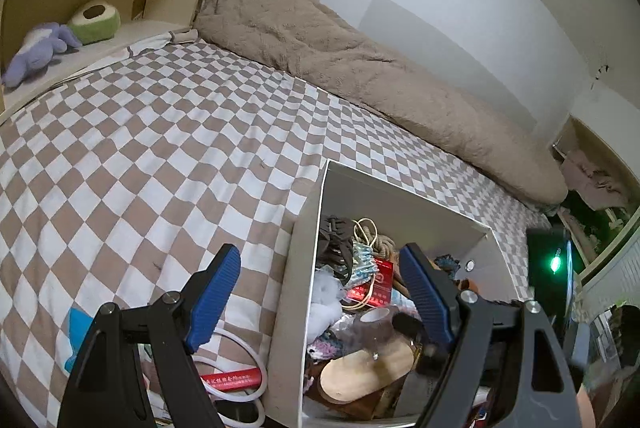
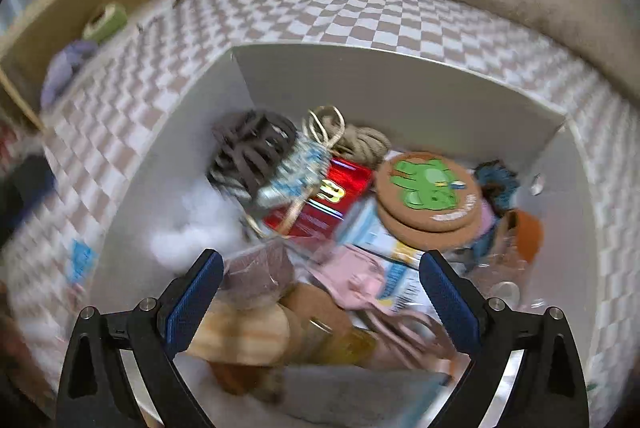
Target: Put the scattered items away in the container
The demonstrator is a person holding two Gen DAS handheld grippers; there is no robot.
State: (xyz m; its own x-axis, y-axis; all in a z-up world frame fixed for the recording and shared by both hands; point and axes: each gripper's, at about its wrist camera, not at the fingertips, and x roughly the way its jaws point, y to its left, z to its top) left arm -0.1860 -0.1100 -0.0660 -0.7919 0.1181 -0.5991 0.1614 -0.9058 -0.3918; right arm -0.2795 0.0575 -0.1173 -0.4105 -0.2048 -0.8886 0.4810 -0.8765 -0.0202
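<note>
A white box (image 2: 400, 83) on a checkered bedspread (image 1: 160, 147) sits heaped with small things: a frog coaster (image 2: 428, 187), a red packet (image 2: 328, 199), a coil of rope (image 2: 364, 141) and a dark hair claw (image 2: 252, 151). The right gripper (image 2: 320, 300) hangs over the pile, jaws spread wide and holding nothing. The left gripper (image 1: 320, 292) straddles the box's near wall, jaws likewise apart and empty. Left outside, beside the box, are a red stick (image 1: 232, 380) and a white ring (image 1: 240, 348), with a blue scrap (image 1: 80, 320) further off. The risk: a jaw lowered here could catch the thin wall and tip or shove the box, spilling the heap, and the flat ring may slip on soft bedding.
</note>
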